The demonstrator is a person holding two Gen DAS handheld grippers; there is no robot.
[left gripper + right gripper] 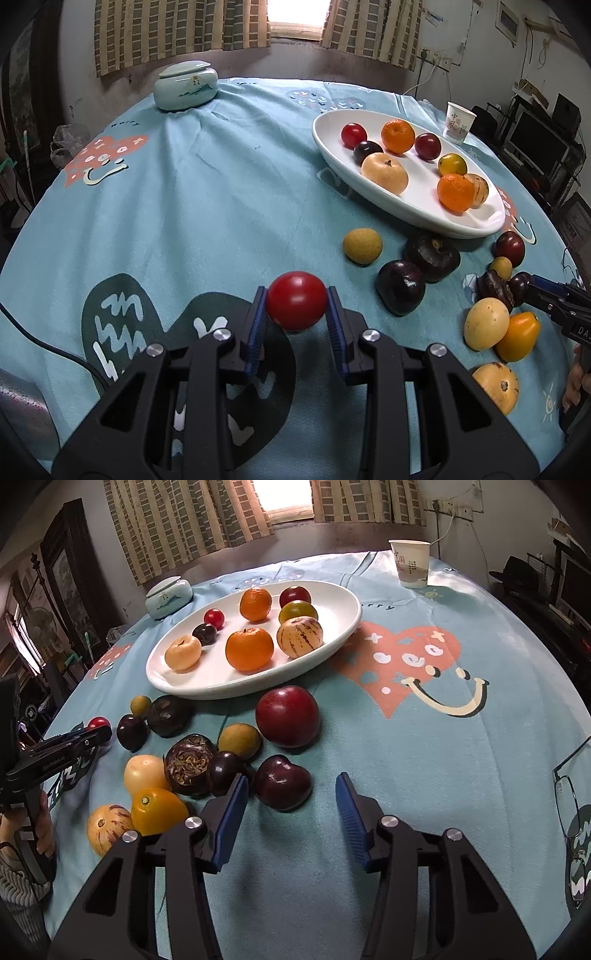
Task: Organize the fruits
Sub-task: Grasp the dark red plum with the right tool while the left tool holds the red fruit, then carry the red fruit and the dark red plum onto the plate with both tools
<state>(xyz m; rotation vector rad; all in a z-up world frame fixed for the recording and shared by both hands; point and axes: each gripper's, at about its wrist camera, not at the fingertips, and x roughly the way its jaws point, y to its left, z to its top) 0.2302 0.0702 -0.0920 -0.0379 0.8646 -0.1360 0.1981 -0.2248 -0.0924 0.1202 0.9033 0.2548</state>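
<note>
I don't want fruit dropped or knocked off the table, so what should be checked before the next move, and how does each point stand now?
1. Left gripper has a firm hold: ok, both pads press the red tomato.
2. Tomato centred in the pads: ok, it sits near the fingertips.
3. Room on the white plate for the tomato: ok, bare space at its near end.
4. Right gripper holds nothing: ok, jaws open, the dark plum lies between the fingertips, untouched.
5. Right gripper's left finger clear of neighbouring fruit: cannot tell, it is very near a small dark fruit.
</note>
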